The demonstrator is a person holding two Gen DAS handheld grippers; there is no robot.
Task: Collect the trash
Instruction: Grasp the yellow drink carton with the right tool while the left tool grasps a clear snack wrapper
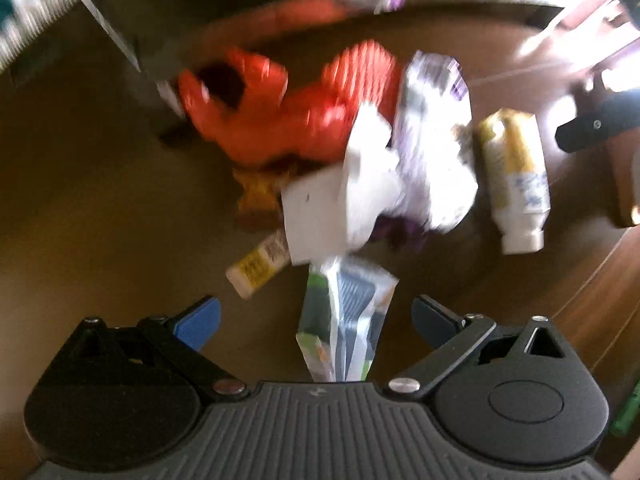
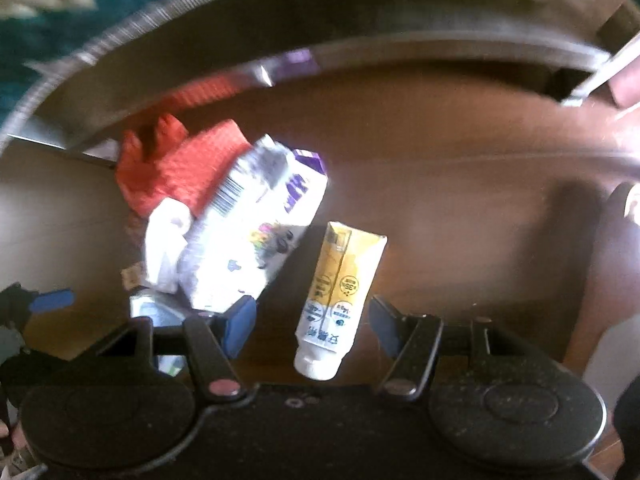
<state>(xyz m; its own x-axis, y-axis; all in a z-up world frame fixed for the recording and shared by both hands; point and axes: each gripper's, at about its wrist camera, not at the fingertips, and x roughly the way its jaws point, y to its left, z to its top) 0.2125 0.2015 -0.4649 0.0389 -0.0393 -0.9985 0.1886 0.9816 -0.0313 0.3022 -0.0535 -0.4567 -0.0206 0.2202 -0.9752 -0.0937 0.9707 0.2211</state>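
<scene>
Below, both grippers point down at a brown desk (image 1: 100, 200) strewn with trash. The left gripper (image 1: 316, 322) has its blue-padded fingers (image 1: 200, 322) spread wide, released, with a green and white wrapper (image 1: 344, 320) lying on the desk between them, untouched by either pad. Only this view shows that wrapper fully, along with a small yellow label strip (image 1: 256, 266) and a white folded carton (image 1: 340, 196).

The right gripper (image 2: 312, 326) is likewise released, its fingers (image 2: 240, 326) apart on either side of a yellow and white tube (image 2: 336, 304), cap towards the camera, with gaps on both sides. The tube's printing reads clearly here; from the left wrist the same tube sits far right, blurred. Both views share the orange cloth (image 2: 180, 164) and the crumpled white and purple carton (image 2: 256, 224) leaning on it, near the desk's metal rim (image 2: 360, 52).
</scene>
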